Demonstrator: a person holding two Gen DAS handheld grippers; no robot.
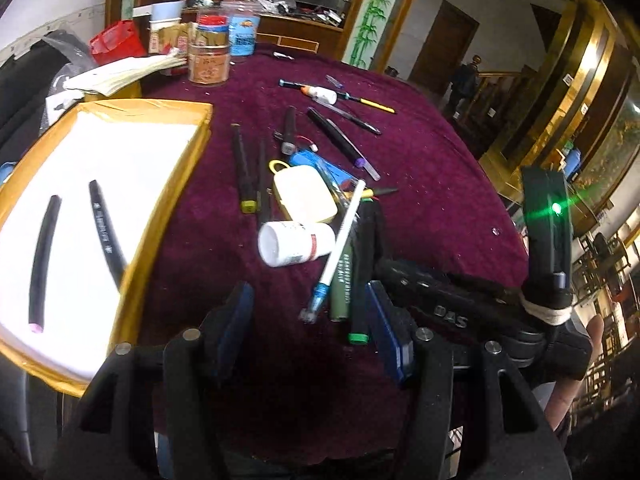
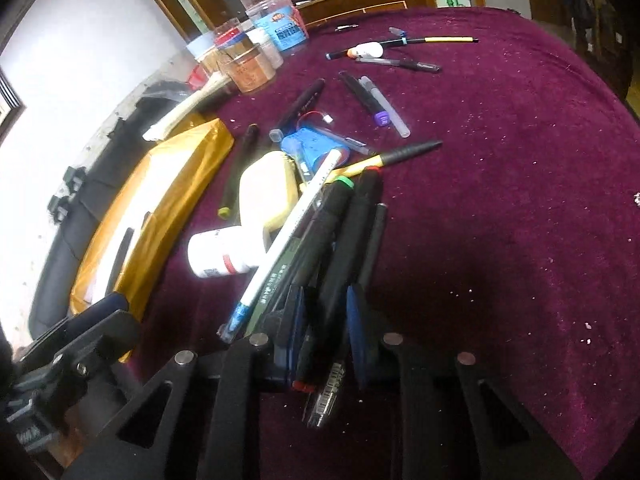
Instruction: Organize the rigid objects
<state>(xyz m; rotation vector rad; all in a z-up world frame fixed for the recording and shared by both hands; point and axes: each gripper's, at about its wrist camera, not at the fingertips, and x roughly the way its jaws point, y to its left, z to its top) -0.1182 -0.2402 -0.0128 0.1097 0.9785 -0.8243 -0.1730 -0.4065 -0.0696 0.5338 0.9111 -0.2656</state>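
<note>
Maroon-cloth table [image 1: 440, 160], rigid bits scattered over it.
- Left edge: yellow-taped box [image 1: 206, 120], white inside, two black pens [image 1: 44, 260] lying in it side by side, apart from each other.
- Far left corner: cluster of jars [image 1: 210, 52], upright, behind the box.
- Left gripper [image 1: 310, 332]: jaws spread, pads pressing on nothing. Low over the cloth at the near edge, just right of the box. Near tip of the white pen [image 1: 344, 240] shows between the fingers, not gripped.
- Centre pile: white bottle [image 1: 296, 242] on its side, open end toward the box. Cream case [image 1: 304, 194] touching it on the far side, blue pack [image 1: 316, 160] behind that. White pen slants across the pile, resting on the bottle and the case edge. Yellow-tipped black pen [image 1: 244, 168] alone between pile and box.
- Far middle: glue bottle [image 1: 324, 95] and a few loose pens, well apart from the pile.
- Right gripper [image 2: 326, 320]: jaws drawn narrow, pinching a black marker [image 2: 320, 240] at the right side of the pile, near the near edge. Second black barrel runs alongside; cannot tell if the pads catch it too.
- Right half of the cloth: only pale crumbs.
- Person's hand [image 1: 576, 380] on the right gripper's handle, seen from the left wrist view.
</note>
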